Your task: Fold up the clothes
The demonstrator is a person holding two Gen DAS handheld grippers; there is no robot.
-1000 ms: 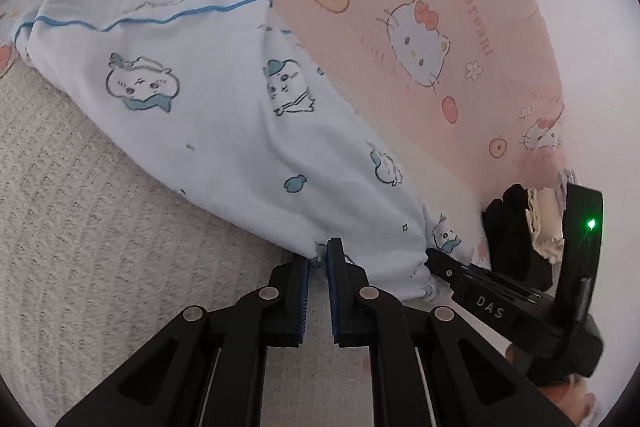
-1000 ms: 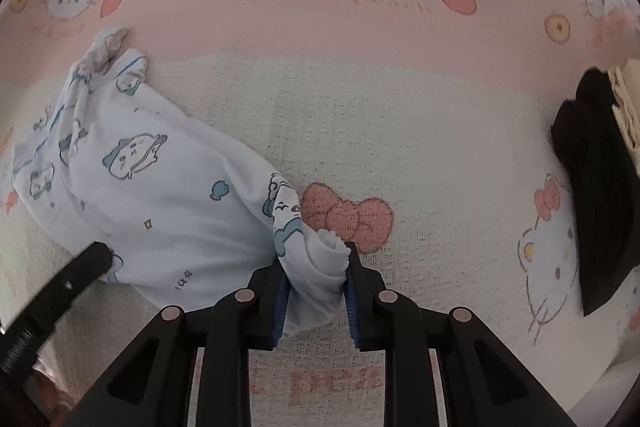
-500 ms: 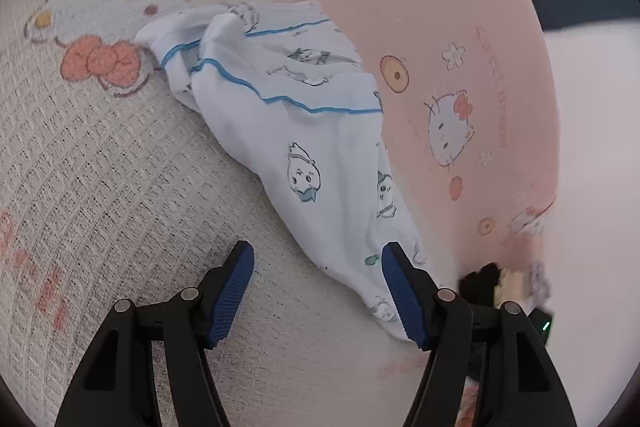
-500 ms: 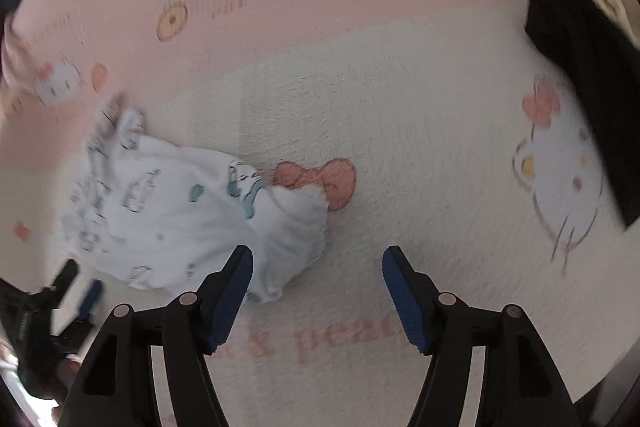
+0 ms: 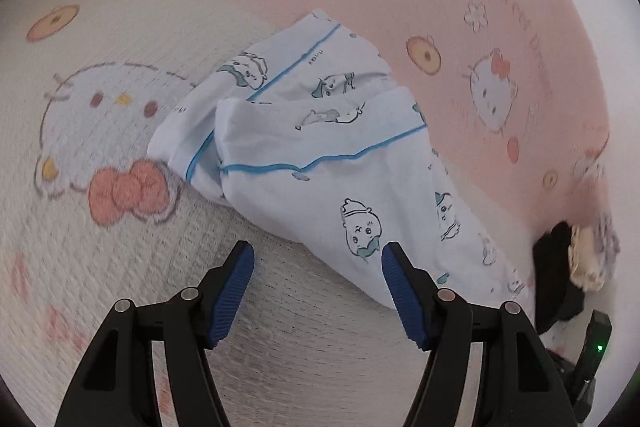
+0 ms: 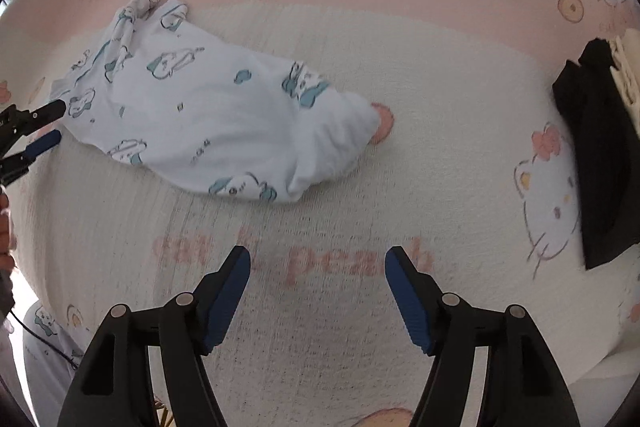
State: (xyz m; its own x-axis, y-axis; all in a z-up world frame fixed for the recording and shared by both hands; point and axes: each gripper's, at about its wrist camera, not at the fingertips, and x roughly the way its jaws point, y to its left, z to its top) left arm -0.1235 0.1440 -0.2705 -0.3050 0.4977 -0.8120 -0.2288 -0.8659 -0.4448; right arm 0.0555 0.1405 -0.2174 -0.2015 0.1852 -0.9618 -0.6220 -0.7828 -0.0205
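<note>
white printed garment [image 5: 320,163] lies bunched lengthwise on the bed blanket [image 6: 400,67], blue-piped end rumpled. left gripper [image 5: 316,291] and right gripper [image 6: 318,291] both spread wide, empty, above it. judgement: pinch edges, not bulk; pull flat before creasing.

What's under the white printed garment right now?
The white printed garment lies on the pink-and-cream cat-print blanket, covering part of a red bow print. Whether anything else lies beneath is hidden by the fabric.

Both hand-held grippers [image 5: 316,291] [image 6: 318,291] released the garment [image 5: 320,163].
</note>
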